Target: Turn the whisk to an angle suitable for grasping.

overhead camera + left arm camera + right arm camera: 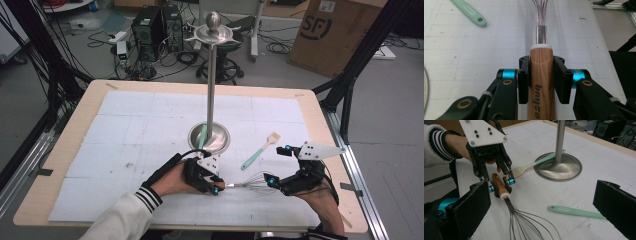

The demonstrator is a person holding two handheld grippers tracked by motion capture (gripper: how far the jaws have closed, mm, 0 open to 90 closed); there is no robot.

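Note:
A wire whisk with a wooden handle (541, 82) lies low over the white mat near the front edge. My left gripper (541, 62) is shut on that handle, one pad on each side. In the high view the left gripper (212, 182) points right, and the whisk's wires (248, 180) reach toward my right gripper (277, 165). The right gripper (544, 215) stands wide open, with the whisk wires (524, 222) lying between its two pads and touching neither. I cannot tell whether the wires rest on the mat.
A steel stand, with a round base (220, 142) and a tall pole (211, 85), rises at mid-table. A spatula with a green handle (524, 170) leans on the base. A mint-handled brush (260, 150) lies to the right. Cables, computers and a cardboard box sit beyond the table.

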